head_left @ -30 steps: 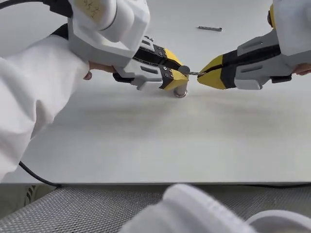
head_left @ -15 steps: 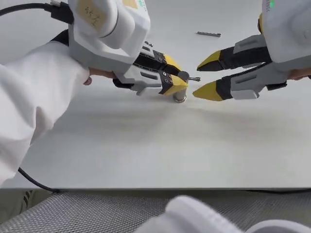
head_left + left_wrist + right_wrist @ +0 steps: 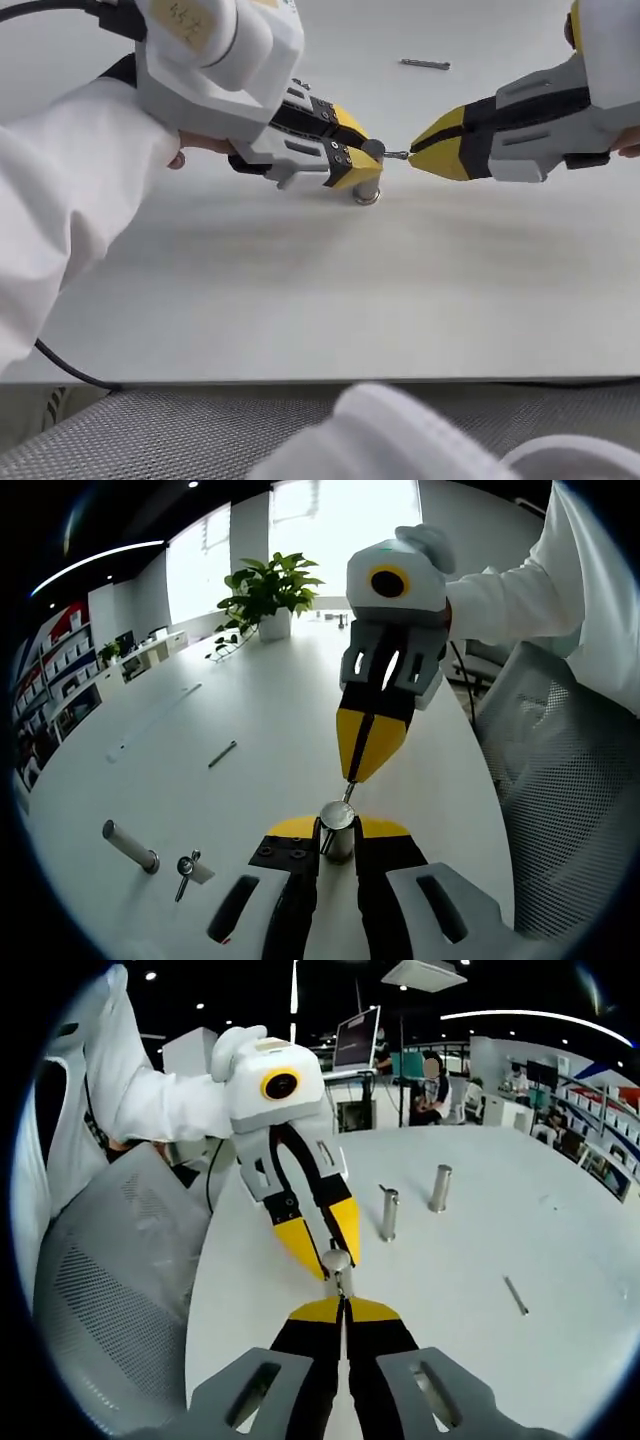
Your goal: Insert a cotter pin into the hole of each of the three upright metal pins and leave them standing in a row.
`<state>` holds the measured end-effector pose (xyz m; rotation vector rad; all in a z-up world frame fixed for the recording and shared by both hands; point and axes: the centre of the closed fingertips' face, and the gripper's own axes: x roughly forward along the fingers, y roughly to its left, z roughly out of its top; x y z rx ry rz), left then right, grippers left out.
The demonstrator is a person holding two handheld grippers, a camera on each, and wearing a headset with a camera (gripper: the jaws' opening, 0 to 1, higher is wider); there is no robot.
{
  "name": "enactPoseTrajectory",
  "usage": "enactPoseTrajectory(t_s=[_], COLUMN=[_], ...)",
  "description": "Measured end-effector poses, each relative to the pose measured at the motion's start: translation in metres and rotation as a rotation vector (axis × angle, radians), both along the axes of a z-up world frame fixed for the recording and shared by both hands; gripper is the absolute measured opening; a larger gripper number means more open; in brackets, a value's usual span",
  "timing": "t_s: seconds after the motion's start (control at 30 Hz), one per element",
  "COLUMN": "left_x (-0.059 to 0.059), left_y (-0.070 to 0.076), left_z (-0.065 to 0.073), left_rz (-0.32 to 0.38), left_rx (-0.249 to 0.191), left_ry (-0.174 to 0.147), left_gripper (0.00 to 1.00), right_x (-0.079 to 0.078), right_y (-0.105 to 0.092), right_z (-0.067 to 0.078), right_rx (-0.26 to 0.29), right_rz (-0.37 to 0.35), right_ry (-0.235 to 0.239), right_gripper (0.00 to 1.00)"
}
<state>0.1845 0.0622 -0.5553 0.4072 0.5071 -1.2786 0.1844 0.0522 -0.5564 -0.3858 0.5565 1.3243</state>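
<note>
An upright metal pin (image 3: 369, 186) stands on the white table (image 3: 300, 290), and my left gripper (image 3: 366, 170) is shut on it from the left. A thin cotter pin (image 3: 397, 155) sticks out of the pin's head toward the right. My right gripper (image 3: 413, 158) is shut on the cotter pin's outer end. In the left gripper view the metal pin (image 3: 338, 830) sits between my own jaws, with the right gripper (image 3: 354, 773) pointing down at the cotter pin (image 3: 347, 792). In the right gripper view the pin head (image 3: 338, 1259) lies just past my shut jaws, held by the left gripper (image 3: 325, 1250).
Two more metal pins (image 3: 389, 1213) (image 3: 439, 1188) stand upright farther back on the table. A loose cotter pin (image 3: 425, 64) lies at the far side, also seen as the cotter pin (image 3: 515, 1295). A mesh chair (image 3: 200, 430) sits at the near edge. A potted plant (image 3: 265, 595) stands far off.
Half a second ago my right gripper was open, its jaws either side of the cotter pin sticking from the pin head. It has shut on the cotter pin's end again. The left gripper kept its hold.
</note>
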Motion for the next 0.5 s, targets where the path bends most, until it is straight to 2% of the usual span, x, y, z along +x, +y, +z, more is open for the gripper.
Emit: enactPoseTrajectory(t_s=[0.1, 0.5], left_x=[0.0004, 0.0000], left_y=[0.0005, 0.0001], left_z=[-0.0001, 0.0012], left_rz=[0.000, -0.008], left_rx=[0.000, 0.006], left_ry=[0.002, 0.001], left_gripper=[0.11, 0.11], right_x=[-0.0003, -0.0030], right_y=[0.0003, 0.0081], right_z=[-0.0019, 0.0005], right_rx=[0.006, 0.000], right_rz=[-0.002, 0.010], right_ry=[0.019, 0.015], right_gripper=[0.00, 0.00])
